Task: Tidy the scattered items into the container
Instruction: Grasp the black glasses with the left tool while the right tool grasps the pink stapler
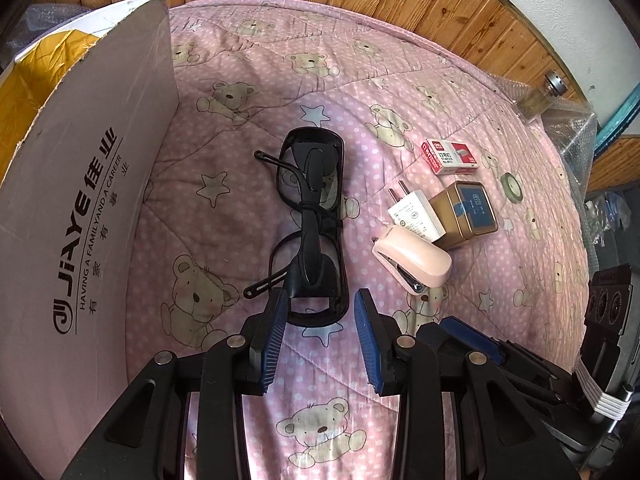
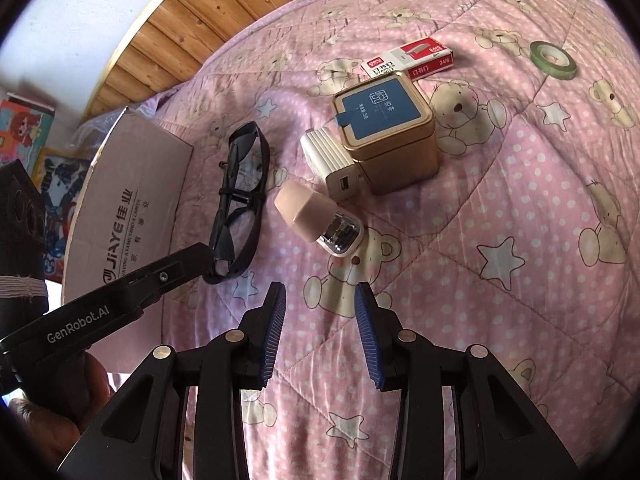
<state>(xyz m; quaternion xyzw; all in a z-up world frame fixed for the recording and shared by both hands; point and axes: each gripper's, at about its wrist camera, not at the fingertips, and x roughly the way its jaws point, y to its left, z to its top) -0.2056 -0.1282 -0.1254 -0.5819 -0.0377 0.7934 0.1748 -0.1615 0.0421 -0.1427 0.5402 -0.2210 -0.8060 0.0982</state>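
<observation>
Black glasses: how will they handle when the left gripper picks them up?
The black glasses look thin-framed, probably light. Folded arms stick out and may swing or snag. Open left gripper straddles one end, so they'll likely dangle; lenses could be slippery.

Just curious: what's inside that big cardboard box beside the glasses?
Little shows. Over the cardboard box rim, only a yellow inner surface is visible; its wall hides the bottom, so any contents cannot be seen.
</observation>
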